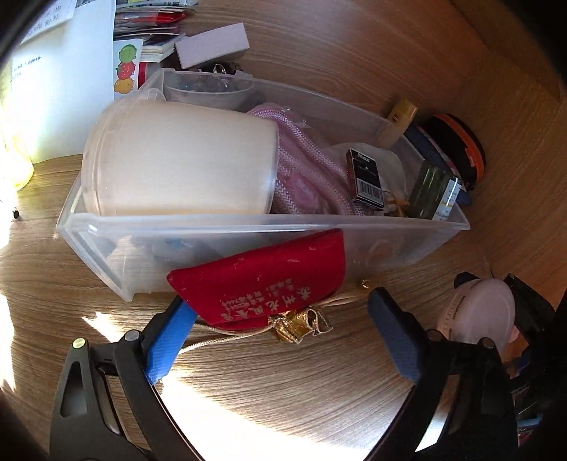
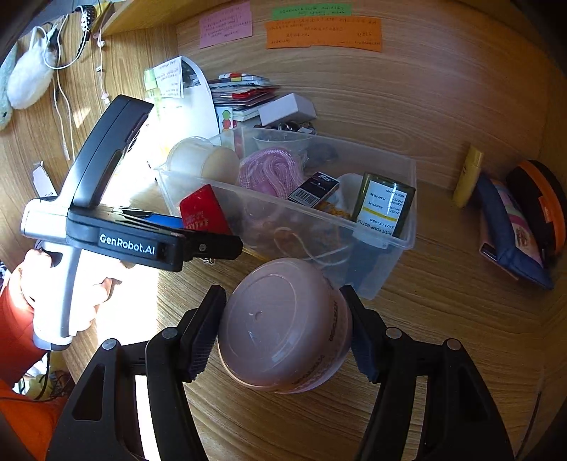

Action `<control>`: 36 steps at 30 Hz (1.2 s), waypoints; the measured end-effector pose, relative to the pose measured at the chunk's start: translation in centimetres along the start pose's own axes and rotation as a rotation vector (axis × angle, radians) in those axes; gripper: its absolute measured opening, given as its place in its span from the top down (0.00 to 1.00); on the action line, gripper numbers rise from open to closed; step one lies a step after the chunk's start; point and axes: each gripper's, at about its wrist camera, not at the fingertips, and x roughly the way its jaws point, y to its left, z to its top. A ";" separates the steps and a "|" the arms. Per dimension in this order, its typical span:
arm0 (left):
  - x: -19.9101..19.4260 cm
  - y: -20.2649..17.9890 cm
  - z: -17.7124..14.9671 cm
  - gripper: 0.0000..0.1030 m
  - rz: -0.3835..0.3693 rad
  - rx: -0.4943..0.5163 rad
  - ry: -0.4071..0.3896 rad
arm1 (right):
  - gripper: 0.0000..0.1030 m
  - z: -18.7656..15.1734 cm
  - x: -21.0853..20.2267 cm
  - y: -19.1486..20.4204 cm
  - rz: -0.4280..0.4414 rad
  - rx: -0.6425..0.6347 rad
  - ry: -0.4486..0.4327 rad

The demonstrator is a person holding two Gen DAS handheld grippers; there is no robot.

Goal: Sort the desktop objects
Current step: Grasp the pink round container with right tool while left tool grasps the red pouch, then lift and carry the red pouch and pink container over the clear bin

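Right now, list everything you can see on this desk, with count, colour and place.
storage bin: one, clear, mid-desk
lidded tub: one, cream, bin's left end
cord: one, pink, coiled in bin
staple box: one, black, in bin
pump bottle: one, green, bin's right end
pouch: one, red, against bin front
round jar: one, pink, clamped in right tongs
sticky notes: three, pink, green, orange, back wall
left tongs: open, around pouch
right tongs: shut on jar

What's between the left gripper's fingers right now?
Left wrist view: the red pouch and its gold cord ends, leaning on the clear bin. The left gripper stands open around them, not clamped.
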 end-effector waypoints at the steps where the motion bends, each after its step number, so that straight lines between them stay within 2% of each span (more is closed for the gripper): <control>1: 0.0 0.0 -0.1 0.13 -0.003 0.002 0.002 | 0.40 0.0 0.0 0.1 -0.001 0.000 0.001; 3: 0.0 -0.1 -0.3 0.29 0.023 0.004 -0.005 | 0.40 0.0 0.2 0.2 0.002 -0.001 0.010; 6: 0.0 -0.5 -0.8 0.48 0.082 0.049 -0.027 | 0.40 -0.1 0.5 0.3 0.004 0.006 0.025; 9: -0.2 -0.7 -1.3 0.58 0.075 0.067 -0.032 | 0.40 -0.2 0.9 0.2 0.003 0.019 0.033; 13: -0.9 -1.0 -1.9 0.65 0.077 0.086 -0.060 | 0.40 -0.2 0.7 0.4 -0.004 0.017 0.031; 15: -1.4 -1.4 -2.1 0.74 0.070 0.100 -0.073 | 0.40 -0.2 0.6 0.6 -0.006 0.008 0.029; 19: -2.6 -1.8 -3.0 0.76 0.043 0.109 -0.099 | 0.40 -0.1 0.2 0.9 -0.013 -0.001 0.018; 22: -5.2 -1.2 -3.9 0.77 0.038 0.121 -0.135 | 0.40 0.1 0.0 1.0 -0.013 0.008 0.010; 25: -5.8 -1.3 -3.5 0.77 0.028 0.125 -0.164 | 0.40 0.2 -0.2 1.1 -0.015 0.017 0.003; 27: -7.2 -0.5 -3.6 0.77 0.035 0.131 -0.189 | 0.40 0.3 -0.4 1.2 -0.016 0.019 -0.004; 36: -9.8 -1.1 -3.3 0.77 0.062 0.153 -0.290 | 0.40 1.3 -1.6 2.1 0.015 0.042 -0.058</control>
